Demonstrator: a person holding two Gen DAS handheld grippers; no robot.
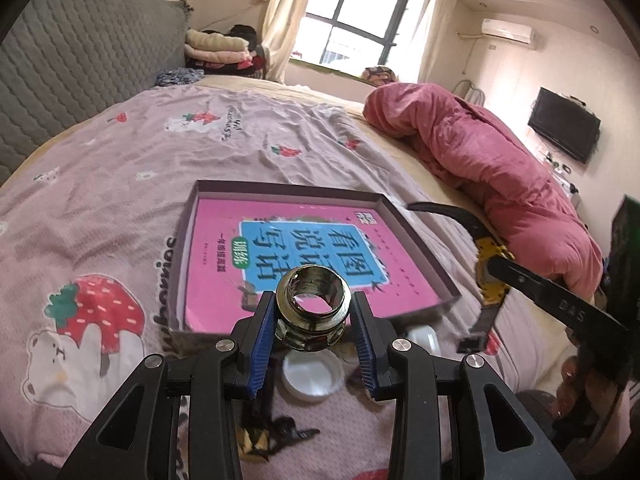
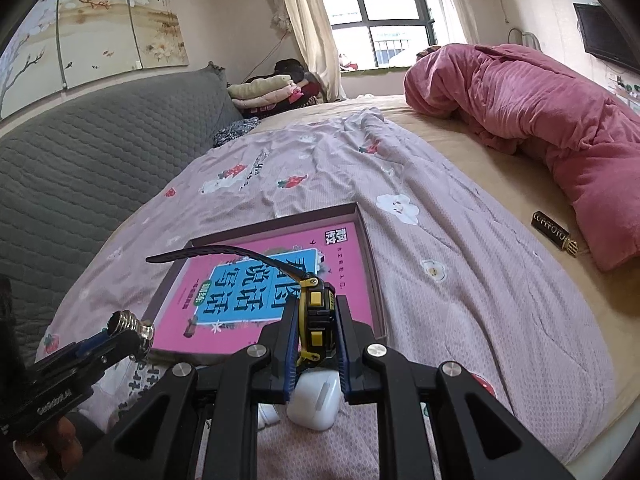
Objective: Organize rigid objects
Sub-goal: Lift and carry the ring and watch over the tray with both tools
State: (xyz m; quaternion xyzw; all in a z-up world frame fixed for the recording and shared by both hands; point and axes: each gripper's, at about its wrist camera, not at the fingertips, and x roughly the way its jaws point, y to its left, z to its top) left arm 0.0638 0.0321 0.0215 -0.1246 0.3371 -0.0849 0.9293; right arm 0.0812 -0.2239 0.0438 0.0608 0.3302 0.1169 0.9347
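My L gripper point(image 1: 313, 312) grips a threaded metal fitting point(image 1: 312, 307), bore facing fwd, over the near edge of the box point(image 1: 416, 236). R gripper point(image 2: 318, 332) clamps a yellow watch point(image 2: 316, 322), strap pointing fwd-left over the box; both equally near.

sunlit bedroom window point(image 1: 360, 20), grey headboard point(image 1: 80, 68)

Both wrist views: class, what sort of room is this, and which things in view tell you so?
Most likely a home bedroom: a bed with a strawberry-print sheet, a rolled pink quilt and a wall-mounted television.
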